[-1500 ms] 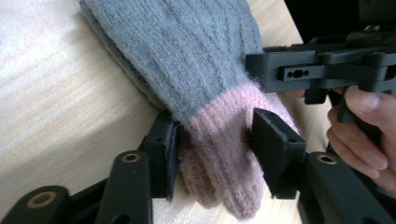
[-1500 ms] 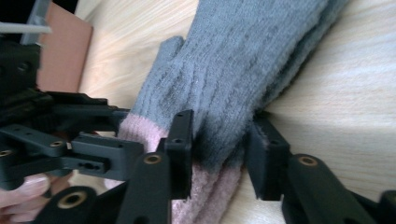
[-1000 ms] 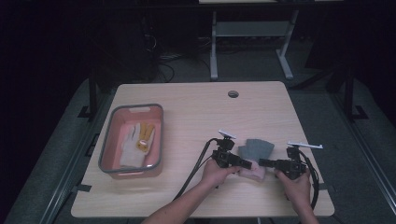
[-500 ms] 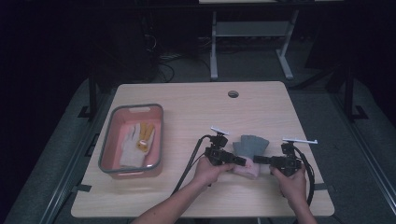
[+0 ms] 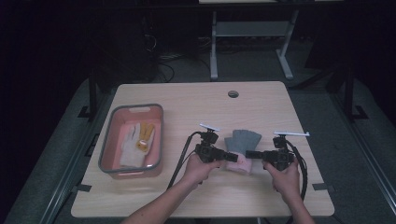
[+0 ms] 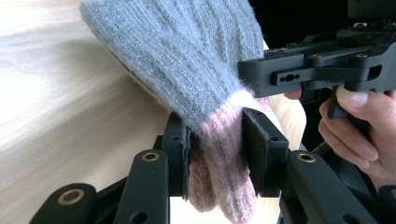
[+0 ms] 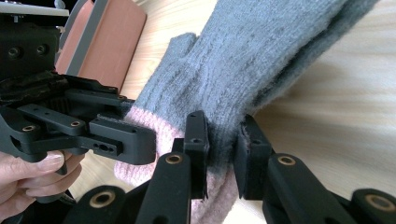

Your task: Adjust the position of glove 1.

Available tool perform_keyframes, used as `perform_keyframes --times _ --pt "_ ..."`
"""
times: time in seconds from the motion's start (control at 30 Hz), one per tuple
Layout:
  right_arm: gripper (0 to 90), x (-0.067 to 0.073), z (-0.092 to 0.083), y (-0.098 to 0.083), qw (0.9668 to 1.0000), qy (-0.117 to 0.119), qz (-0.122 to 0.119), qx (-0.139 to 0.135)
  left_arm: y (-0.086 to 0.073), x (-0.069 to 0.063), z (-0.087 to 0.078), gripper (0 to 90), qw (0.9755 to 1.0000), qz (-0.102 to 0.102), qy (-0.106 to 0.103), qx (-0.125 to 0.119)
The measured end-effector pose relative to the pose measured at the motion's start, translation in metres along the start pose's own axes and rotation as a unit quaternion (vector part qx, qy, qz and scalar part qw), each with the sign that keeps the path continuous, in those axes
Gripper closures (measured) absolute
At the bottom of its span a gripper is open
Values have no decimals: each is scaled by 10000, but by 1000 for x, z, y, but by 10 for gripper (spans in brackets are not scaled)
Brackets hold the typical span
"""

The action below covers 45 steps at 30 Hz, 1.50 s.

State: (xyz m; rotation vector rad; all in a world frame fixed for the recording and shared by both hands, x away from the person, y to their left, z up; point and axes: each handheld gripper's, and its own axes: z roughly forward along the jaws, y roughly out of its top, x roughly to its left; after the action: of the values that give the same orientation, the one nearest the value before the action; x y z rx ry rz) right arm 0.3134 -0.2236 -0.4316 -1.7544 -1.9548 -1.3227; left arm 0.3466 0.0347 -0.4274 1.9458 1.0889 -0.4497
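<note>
Grey knitted glove [image 5: 243, 140] with a pink cuff [image 5: 242, 164] sat near the front edge of the worktop [image 5: 187, 98], right of centre, held between the two claws. In the high view its grey fingers pointed toward the far edge and the pink cuff lay toward the person.

Left claw [image 5: 229, 157] was closed on the glove at the cuff from the left side. In the left gripper view [image 6: 215, 142] the pads pinched the fabric where grey met pink, with the pink knit bunched between them.

Right claw [image 5: 250, 153] was closed on the same cuff from the right side. In the right gripper view [image 7: 222, 140] its pads squeezed a fold of grey knit just above the pink band; the gap between the jaws was narrow and full of fabric.

The two claws faced each other, tips near, with the cuff between them. The grey part of the glove appeared lifted off the wood in both gripper views; whether the cuff touched the worktop could not be told.

Pink tray [image 5: 108, 140] with a grey rim stood near the left edge, well apart from the glove. It held a white glove [image 5: 128, 149] and a yellow item [image 5: 144, 135].
</note>
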Motion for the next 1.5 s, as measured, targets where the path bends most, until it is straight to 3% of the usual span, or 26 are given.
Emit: perform_keyframes --times 0.6,1.5 --pt "766 29 14 16 9995 247 -183 85 0 5 -37 638 9998 25 101 -162" --pt "766 59 34 34 9982 327 -435 266 -2 14 -73 640 9992 -36 194 -354"
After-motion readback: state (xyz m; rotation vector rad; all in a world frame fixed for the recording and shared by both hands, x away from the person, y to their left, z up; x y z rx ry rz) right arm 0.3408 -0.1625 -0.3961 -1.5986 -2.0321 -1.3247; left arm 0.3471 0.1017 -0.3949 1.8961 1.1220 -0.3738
